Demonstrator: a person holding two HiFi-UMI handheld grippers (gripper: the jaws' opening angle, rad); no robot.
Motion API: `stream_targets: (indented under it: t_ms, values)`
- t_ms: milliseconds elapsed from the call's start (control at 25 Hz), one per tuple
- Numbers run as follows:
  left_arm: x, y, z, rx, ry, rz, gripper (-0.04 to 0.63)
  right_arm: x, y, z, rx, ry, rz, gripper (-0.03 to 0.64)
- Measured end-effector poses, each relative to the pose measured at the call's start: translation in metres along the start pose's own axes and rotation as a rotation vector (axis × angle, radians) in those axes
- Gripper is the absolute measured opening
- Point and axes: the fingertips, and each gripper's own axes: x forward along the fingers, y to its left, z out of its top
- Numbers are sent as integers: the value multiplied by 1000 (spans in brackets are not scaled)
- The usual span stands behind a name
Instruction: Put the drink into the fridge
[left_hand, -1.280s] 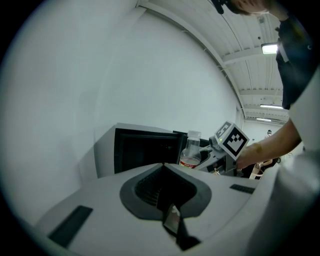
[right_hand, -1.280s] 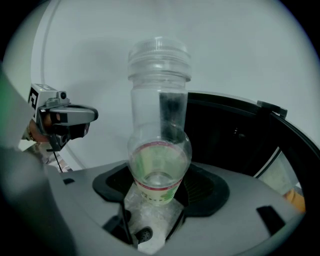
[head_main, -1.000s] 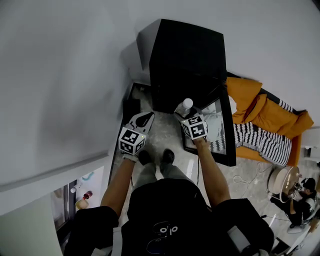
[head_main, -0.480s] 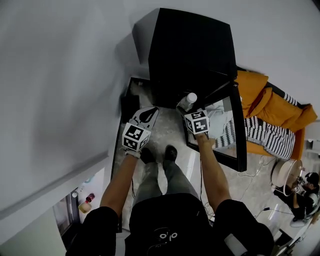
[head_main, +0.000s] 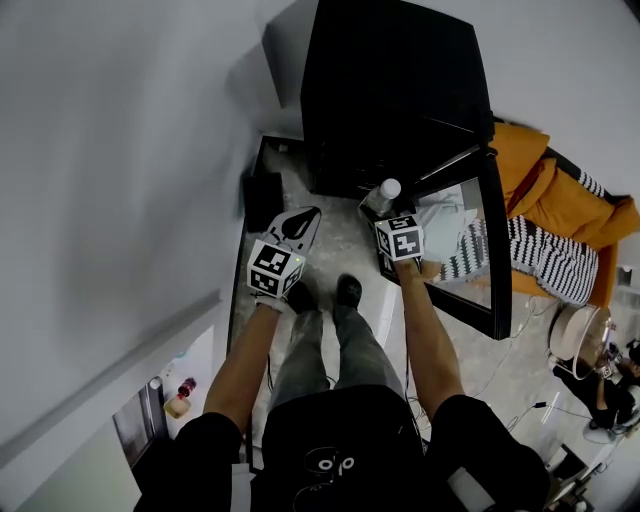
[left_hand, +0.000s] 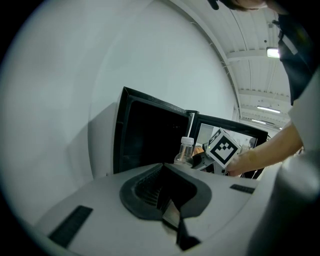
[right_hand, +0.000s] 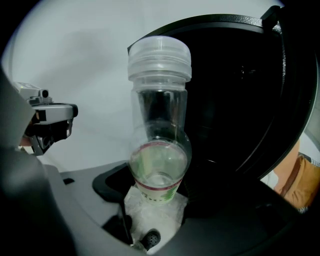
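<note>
A clear bottle (head_main: 382, 196) with a white cap and a little liquid in it, the drink, stands up in my right gripper (head_main: 379, 208), which is shut on its lower body. The right gripper view shows the bottle (right_hand: 159, 150) in that gripper (right_hand: 155, 202), right in front of the dark open inside of the black fridge (right_hand: 235, 100). In the head view the fridge (head_main: 390, 95) is straight ahead, its glass door (head_main: 470, 250) swung out to the right. My left gripper (head_main: 294, 224) hangs shut and empty to the bottle's left; its own view shows it (left_hand: 172, 207) and the bottle (left_hand: 184, 151).
A white wall (head_main: 120, 170) runs along the left. A small black box (head_main: 262, 200) sits on the floor by the fridge's left side. Behind the door is an orange sofa (head_main: 560, 215) with striped cloth. A person (head_main: 600, 385) sits at the lower right.
The fridge and its open door have come nearer in view. My right gripper has carried the bottle forward toward the fridge opening. My left gripper kept its place beside it.
</note>
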Motion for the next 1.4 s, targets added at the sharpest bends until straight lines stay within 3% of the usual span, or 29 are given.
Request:
stream_targets:
  t_ms: [560,1400]
  values:
    - [35,24,1,29,-20,-14,6,52,-30,37,-7,-68,-38,316]
    - [117,63,-20,116,-110,-13,6,148,-120,91,-22,-194,-137,317]
